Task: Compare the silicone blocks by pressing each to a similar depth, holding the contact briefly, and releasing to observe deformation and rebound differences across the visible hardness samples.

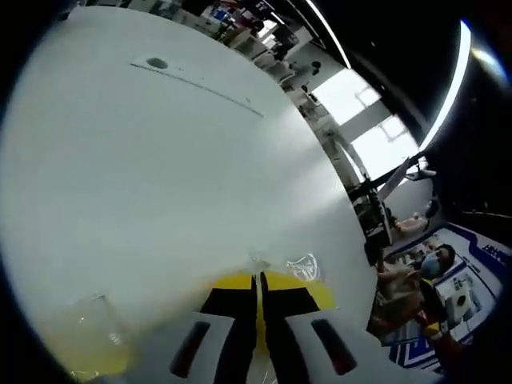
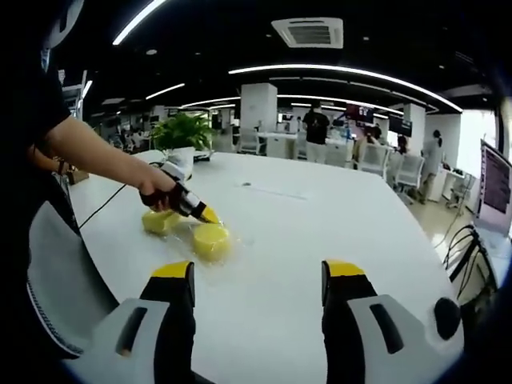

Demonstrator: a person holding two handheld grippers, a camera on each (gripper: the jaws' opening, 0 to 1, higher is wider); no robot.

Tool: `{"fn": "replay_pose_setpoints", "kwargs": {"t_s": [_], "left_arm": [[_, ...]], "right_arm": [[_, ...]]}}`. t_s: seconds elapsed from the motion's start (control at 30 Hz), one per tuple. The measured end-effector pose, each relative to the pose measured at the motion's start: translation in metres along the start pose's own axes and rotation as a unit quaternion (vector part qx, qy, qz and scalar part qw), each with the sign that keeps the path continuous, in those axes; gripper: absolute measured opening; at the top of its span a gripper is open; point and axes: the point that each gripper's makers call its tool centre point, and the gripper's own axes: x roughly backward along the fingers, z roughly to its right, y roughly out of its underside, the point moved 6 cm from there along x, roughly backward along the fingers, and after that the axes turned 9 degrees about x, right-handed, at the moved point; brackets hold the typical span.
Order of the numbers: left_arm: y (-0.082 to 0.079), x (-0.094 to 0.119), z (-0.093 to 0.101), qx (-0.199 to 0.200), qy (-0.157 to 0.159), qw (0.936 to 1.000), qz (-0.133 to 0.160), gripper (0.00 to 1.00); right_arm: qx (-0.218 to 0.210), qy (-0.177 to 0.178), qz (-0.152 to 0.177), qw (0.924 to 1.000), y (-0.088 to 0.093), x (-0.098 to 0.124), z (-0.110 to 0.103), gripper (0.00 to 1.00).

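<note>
While the left gripper (image 2: 210,214) presses its tip down onto the round yellow silicone block (image 2: 211,239) at left centre of the right gripper view, its fingers (image 1: 240,320) together for a blunt probe, a second yellow block (image 2: 158,221) lies just beside it, further left. Lower in the frame, the right gripper (image 2: 258,280) hovers back, fingers apart and empty. Rightward, the white counter (image 2: 336,232) offers broad open room before its far edge.
</note>
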Motion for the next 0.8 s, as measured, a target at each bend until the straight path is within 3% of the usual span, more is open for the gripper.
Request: {"fn": "replay_pose_setpoints", "kwargs": {"t_s": [0.07, 0.13, 0.33, 0.5, 0.57, 0.8], "left_arm": [[0.002, -0.003, 0.003, -0.016, 0.011, 0.9998, -0.011, 0.0], [0.004, -0.004, 0.005, 0.003, 0.02, 0.9997, -0.012, 0.0], [0.004, 0.008, 0.017, -0.068, 0.049, 0.9964, -0.007, 0.0], [0.008, 0.026, 0.042, -0.156, 0.099, 0.9828, -0.004, 0.0], [0.01, 0.032, 0.05, -0.196, 0.101, 0.9755, -0.001, 0.0], [0.016, 0.042, 0.058, -0.21, 0.106, 0.9719, -0.001, 0.0]], "right_arm": [[-0.001, -0.001, 0.004, 1.0, -0.001, 0.0, 0.0, 0.57], [-0.002, -0.002, 0.004, 1.0, -0.001, 0.0, -0.001, 0.57], [0.004, 0.003, 0.004, 1.0, -0.001, 0.006, 0.0, 0.56], [0.001, 0.006, 0.002, 1.0, 0.0, 0.008, 0.002, 0.56], [0.008, 0.004, 0.002, 1.0, -0.001, 0.008, 0.0, 0.55], [0.009, -0.003, 0.017, 0.9998, -0.007, 0.008, -0.004, 0.55]]}}
